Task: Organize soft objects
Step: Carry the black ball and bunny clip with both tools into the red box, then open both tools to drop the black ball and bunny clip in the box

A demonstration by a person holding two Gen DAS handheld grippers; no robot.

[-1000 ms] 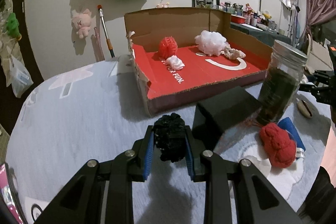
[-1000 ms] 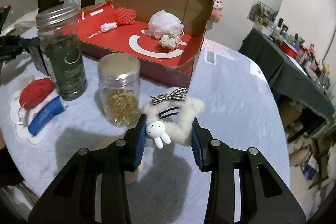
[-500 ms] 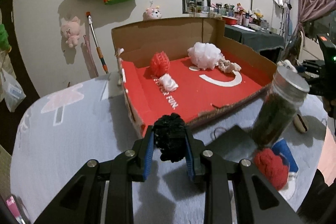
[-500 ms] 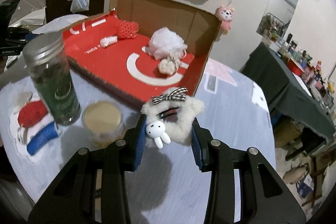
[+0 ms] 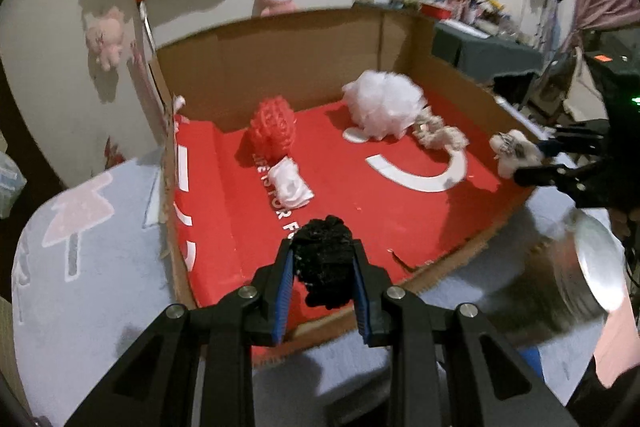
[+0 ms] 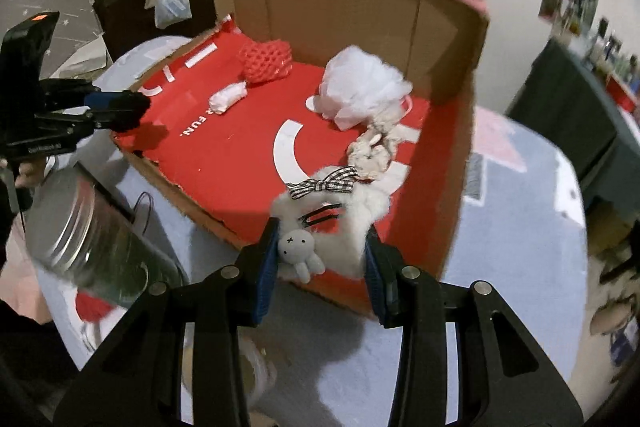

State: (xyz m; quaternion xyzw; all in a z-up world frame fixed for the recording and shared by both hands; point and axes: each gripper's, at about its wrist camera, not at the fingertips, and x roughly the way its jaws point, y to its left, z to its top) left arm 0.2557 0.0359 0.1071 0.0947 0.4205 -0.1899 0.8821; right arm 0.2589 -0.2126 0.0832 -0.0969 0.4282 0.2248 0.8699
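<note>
My left gripper (image 5: 322, 267) is shut on a black fuzzy ball (image 5: 324, 261), held over the near edge of the red-lined cardboard box (image 5: 280, 59). My right gripper (image 6: 322, 255) is shut on a white fluffy hair clip (image 6: 340, 223) with a checked bow and a small bunny charm, above the box's near right corner (image 6: 452, 187). Inside the box lie a red mesh puff (image 5: 274, 127), a white puff (image 5: 384, 105), a small white roll (image 5: 292, 185) and a cream plush piece (image 5: 438, 135). Each gripper shows in the other's view, the right one (image 5: 520, 155) and the left one (image 6: 116, 109).
A glass jar with a metal lid (image 6: 84, 231) stands blurred beside the box on the pale patterned table cover (image 5: 80, 267). A red soft object (image 6: 92, 307) lies by it. Another jar lid (image 6: 252, 367) sits under my right gripper. The box's tall walls (image 6: 340, 15) rise at back and right.
Both grippers moved forward and up toward the box with their loads still gripped; the box now fills each view and the jars and black block have slid down and out to the side.
</note>
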